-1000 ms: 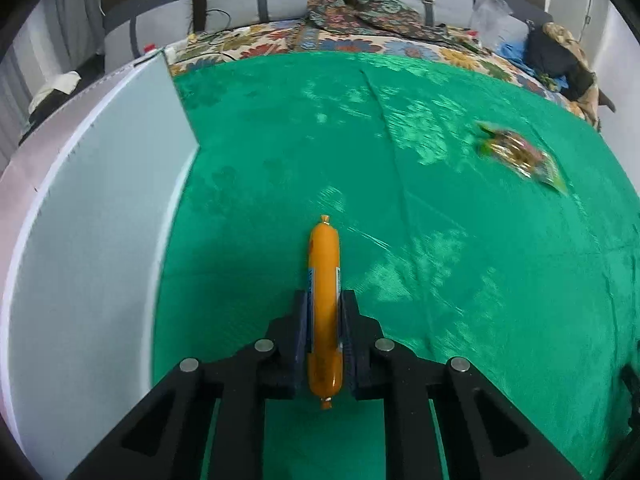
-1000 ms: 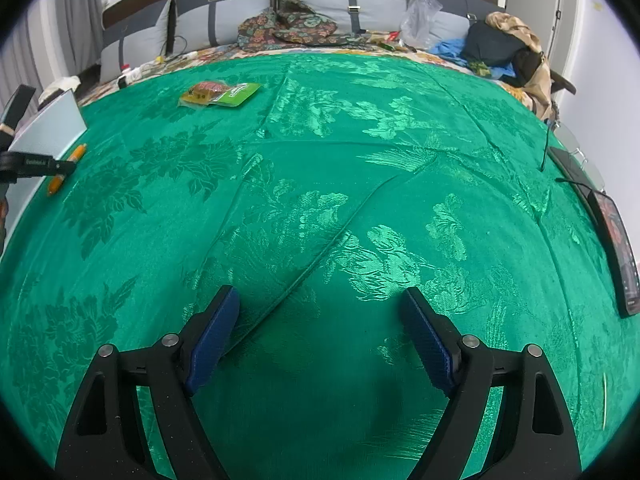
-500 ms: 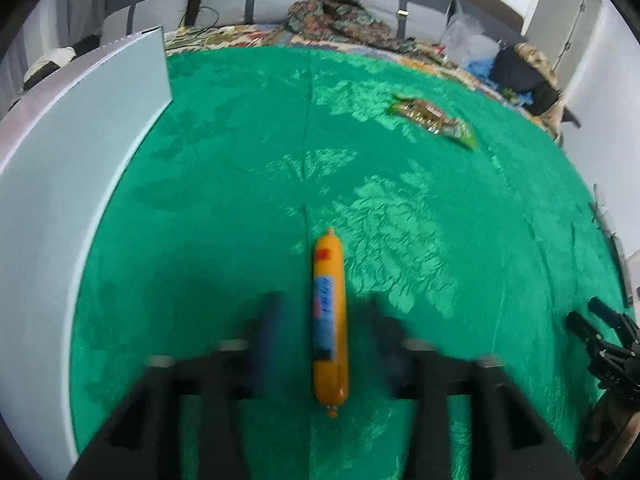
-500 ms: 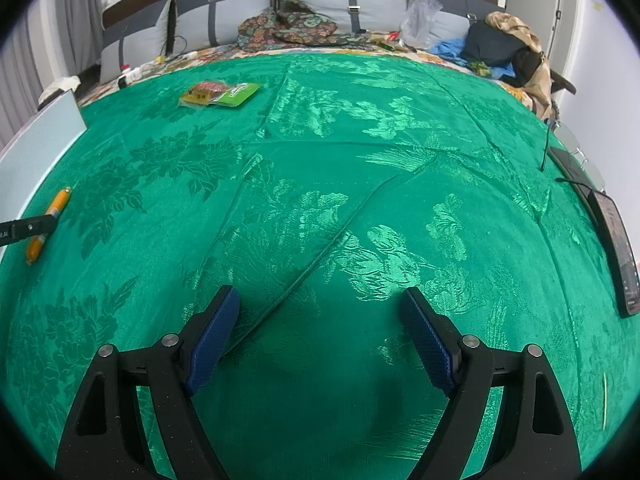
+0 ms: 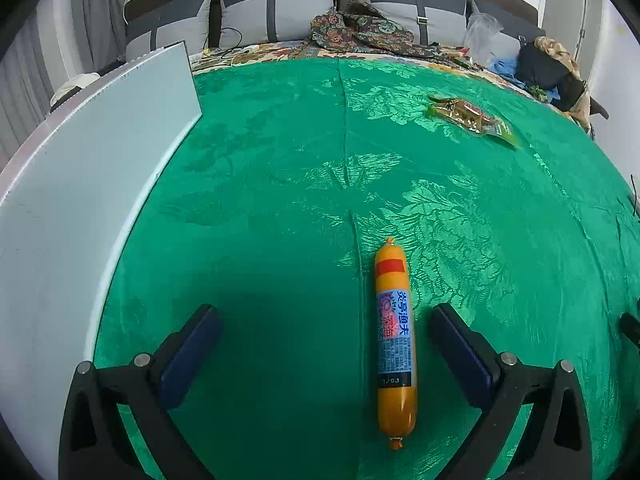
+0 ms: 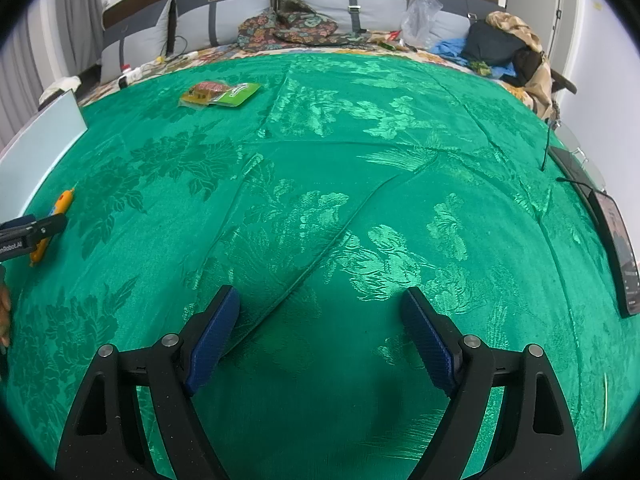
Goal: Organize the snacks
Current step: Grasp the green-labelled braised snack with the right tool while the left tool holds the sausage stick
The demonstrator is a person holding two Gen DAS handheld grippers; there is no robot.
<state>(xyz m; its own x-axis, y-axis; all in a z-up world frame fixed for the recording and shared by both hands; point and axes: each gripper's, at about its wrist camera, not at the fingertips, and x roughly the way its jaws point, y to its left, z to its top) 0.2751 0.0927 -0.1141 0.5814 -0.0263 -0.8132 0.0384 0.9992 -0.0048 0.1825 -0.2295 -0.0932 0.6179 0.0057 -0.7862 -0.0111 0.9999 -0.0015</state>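
An orange sausage stick [image 5: 395,340] with a blue label lies on the green cloth between the open jaws of my left gripper [image 5: 322,340], nearer the right finger and touching neither. It also shows at the far left of the right wrist view [image 6: 52,220]. A green and brown snack packet [image 5: 470,118] lies further back on the right; in the right wrist view the packet [image 6: 220,94] lies far back on the left. My right gripper [image 6: 320,328] is open and empty over the cloth.
A pale grey box wall [image 5: 100,152] stands along the left side. Pillows [image 5: 276,12] and a patterned bundle of cloth [image 5: 360,28] lie at the back. A dark bag [image 6: 500,48] sits at the back right. A black tablet [image 6: 616,236] lies at the right edge.
My left gripper opened and let go of the sausage stick, which now lies on the cloth. The left view swung right. My right gripper has not moved.
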